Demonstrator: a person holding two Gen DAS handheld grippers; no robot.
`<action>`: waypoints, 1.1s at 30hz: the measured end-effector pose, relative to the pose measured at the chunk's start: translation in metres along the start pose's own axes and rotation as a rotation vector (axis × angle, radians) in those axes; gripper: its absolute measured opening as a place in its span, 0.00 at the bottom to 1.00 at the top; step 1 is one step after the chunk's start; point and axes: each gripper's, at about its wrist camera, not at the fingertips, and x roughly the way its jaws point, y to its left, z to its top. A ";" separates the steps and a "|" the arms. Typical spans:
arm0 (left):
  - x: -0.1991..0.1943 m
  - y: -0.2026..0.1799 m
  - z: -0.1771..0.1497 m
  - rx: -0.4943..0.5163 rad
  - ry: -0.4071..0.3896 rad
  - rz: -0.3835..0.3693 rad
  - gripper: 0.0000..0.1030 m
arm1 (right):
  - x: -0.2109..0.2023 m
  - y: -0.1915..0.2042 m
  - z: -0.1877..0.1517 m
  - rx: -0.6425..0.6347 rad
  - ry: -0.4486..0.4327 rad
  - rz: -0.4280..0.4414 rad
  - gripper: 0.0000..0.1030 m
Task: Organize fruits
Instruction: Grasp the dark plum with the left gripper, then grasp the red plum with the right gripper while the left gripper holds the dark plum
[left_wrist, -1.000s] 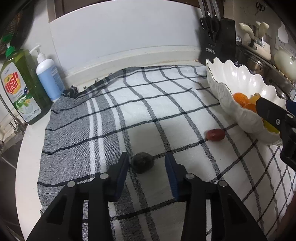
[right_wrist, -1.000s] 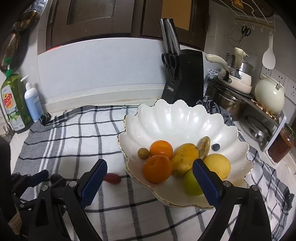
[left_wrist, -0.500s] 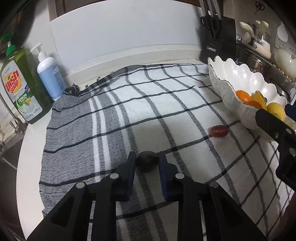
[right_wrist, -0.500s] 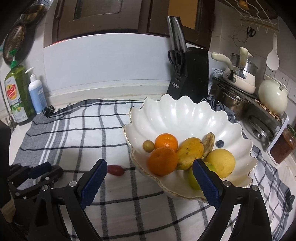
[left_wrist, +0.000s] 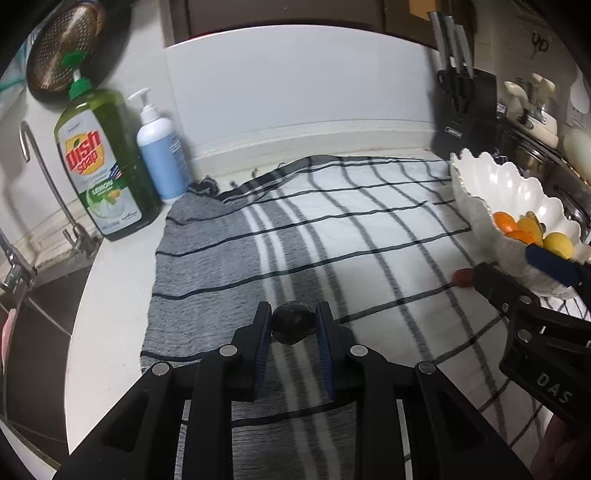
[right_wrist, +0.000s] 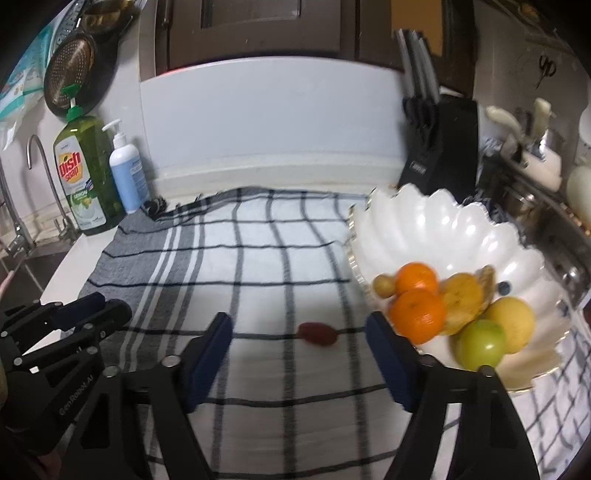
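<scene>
My left gripper (left_wrist: 292, 325) is shut on a small dark round fruit (left_wrist: 292, 325) and holds it over the checked cloth (left_wrist: 351, 236). It also shows at the left of the right wrist view (right_wrist: 88, 310). My right gripper (right_wrist: 298, 332) is open and empty, with a small red fruit (right_wrist: 317, 333) lying on the cloth between and beyond its fingers. The red fruit also shows in the left wrist view (left_wrist: 462, 277). A white scalloped bowl (right_wrist: 443, 229) at the right holds oranges, a lemon, a green fruit and several others.
A green dish soap bottle (left_wrist: 99, 166) and a blue pump bottle (left_wrist: 160, 155) stand at the back left by a sink tap (left_wrist: 40, 177). A black knife block (right_wrist: 439, 147) stands behind the bowl. Pots and a kettle crowd the far right.
My left gripper closed on the dark fruit and lifted it slightly. My right gripper swung left from over the bowl to face the red fruit on the cloth.
</scene>
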 end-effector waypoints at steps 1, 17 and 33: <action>0.001 0.002 0.000 -0.005 0.003 0.003 0.24 | 0.004 0.002 -0.001 0.002 0.014 0.008 0.65; 0.016 0.013 0.006 -0.056 0.023 0.043 0.24 | 0.049 -0.010 -0.005 0.125 0.145 -0.108 0.53; 0.025 0.012 0.006 -0.056 0.045 0.036 0.24 | 0.068 -0.013 -0.009 0.141 0.194 -0.093 0.34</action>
